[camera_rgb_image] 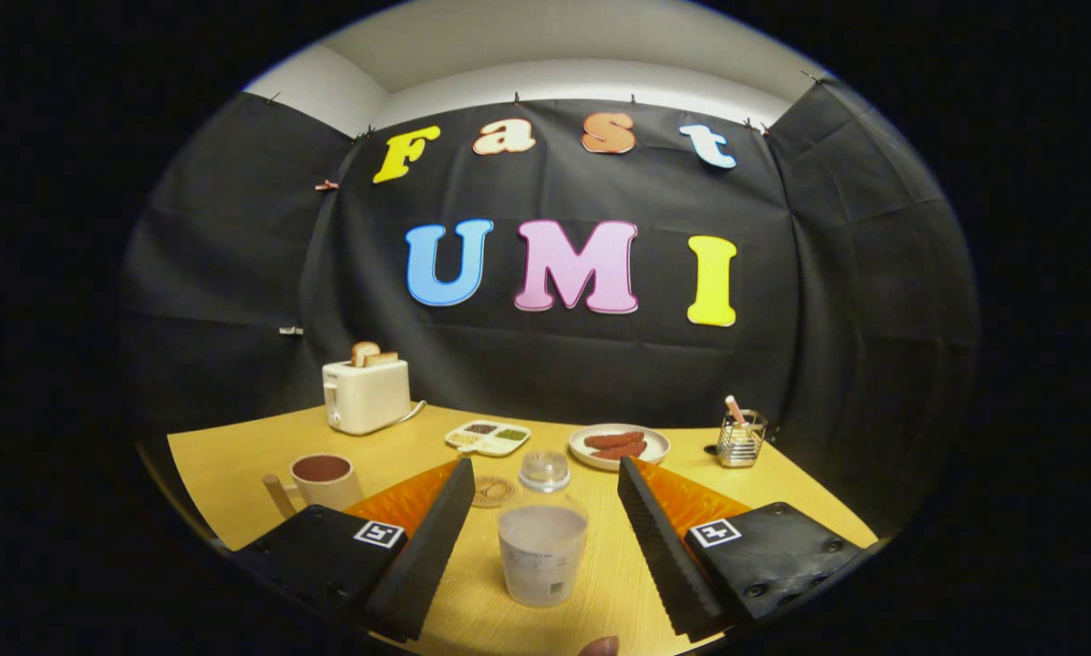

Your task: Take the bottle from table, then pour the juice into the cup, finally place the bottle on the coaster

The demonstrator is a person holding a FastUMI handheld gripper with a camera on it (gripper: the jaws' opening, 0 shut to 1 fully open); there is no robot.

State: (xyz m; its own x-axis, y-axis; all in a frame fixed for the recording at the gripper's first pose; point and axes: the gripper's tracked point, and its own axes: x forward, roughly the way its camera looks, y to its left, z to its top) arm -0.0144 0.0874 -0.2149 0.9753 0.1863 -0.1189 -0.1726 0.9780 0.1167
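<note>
A clear plastic bottle (542, 556) with a clear cap stands upright on the wooden table (235, 465), between my two fingers. My gripper (544, 465) is open, and each finger stands a gap away from the bottle's sides. A round woven coaster (493, 492) lies flat just beyond the left finger's tip, to the left of the bottle's cap. The cream cup (324, 480), with a handle and a dark brown inside, stands further left, past the left finger.
At the back left stands a cream toaster (366, 394) with toast in it. A divided white dish (488, 437), a plate of sausages (619, 445) and a metal holder (741, 439) line the far side. A person's fingertip (598, 647) shows nearest the camera.
</note>
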